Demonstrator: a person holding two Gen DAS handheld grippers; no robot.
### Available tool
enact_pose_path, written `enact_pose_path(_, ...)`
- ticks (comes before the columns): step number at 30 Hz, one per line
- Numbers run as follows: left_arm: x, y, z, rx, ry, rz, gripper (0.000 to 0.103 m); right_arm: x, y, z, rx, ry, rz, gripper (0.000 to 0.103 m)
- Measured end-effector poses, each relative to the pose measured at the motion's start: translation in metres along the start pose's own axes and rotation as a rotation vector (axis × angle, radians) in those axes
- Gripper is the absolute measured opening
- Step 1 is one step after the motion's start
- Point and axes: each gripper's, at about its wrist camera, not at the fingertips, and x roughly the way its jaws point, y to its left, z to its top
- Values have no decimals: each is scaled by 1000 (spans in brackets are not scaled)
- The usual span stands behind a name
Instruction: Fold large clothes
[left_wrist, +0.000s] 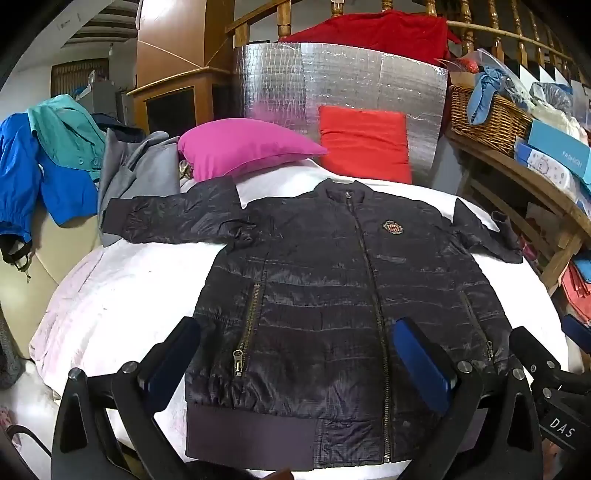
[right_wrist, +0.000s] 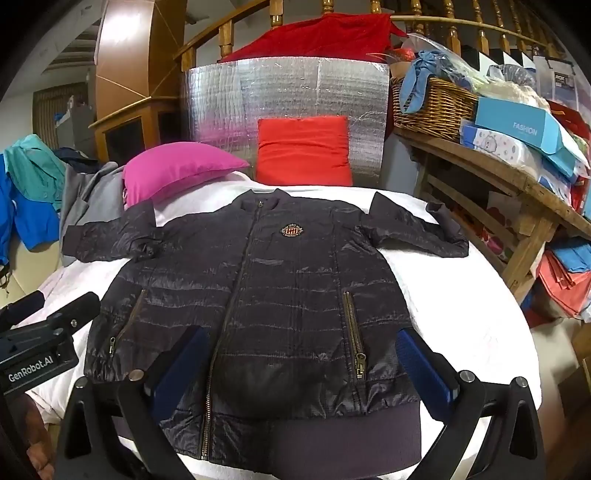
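A black quilted jacket lies flat, front up and zipped, on a white bed, sleeves spread to both sides, ribbed hem toward me. It also shows in the right wrist view. My left gripper is open and empty, hovering above the jacket's lower half near the hem. My right gripper is open and empty, also above the lower half. The right gripper shows at the right edge of the left wrist view; the left gripper shows at the left edge of the right wrist view.
A pink pillow and a red pillow lie at the bed's head before a silver foil board. Blue, teal and grey clothes pile at the left. A wooden shelf with a wicker basket and boxes stands at the right.
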Motion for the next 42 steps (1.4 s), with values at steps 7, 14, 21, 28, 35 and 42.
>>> enact_pose_path(7,1,1,-1,-5,2,-1,103,2,1,0,0,2,-3,103)
enact_pose_path(14,2,-1,-2,3,9,-8,103,3,0,-1,2,1,-4,103)
enact_pose_path(21,2,-2,-4,2,18,-13,103,3,0,-1,2,6,-3,103)
enact_pose_path(28,1,-2,-4,-1,18,-13,103,2,1,-1,1,6,3,103)
enact_pose_path(35,0,-2,-3,-1,17,-15,103,0,3,0,-7,4,1,103)
enact_pose_path(42,0,-2,-3,-3,17,-18,103,0,5,2,-13,5,0,103)
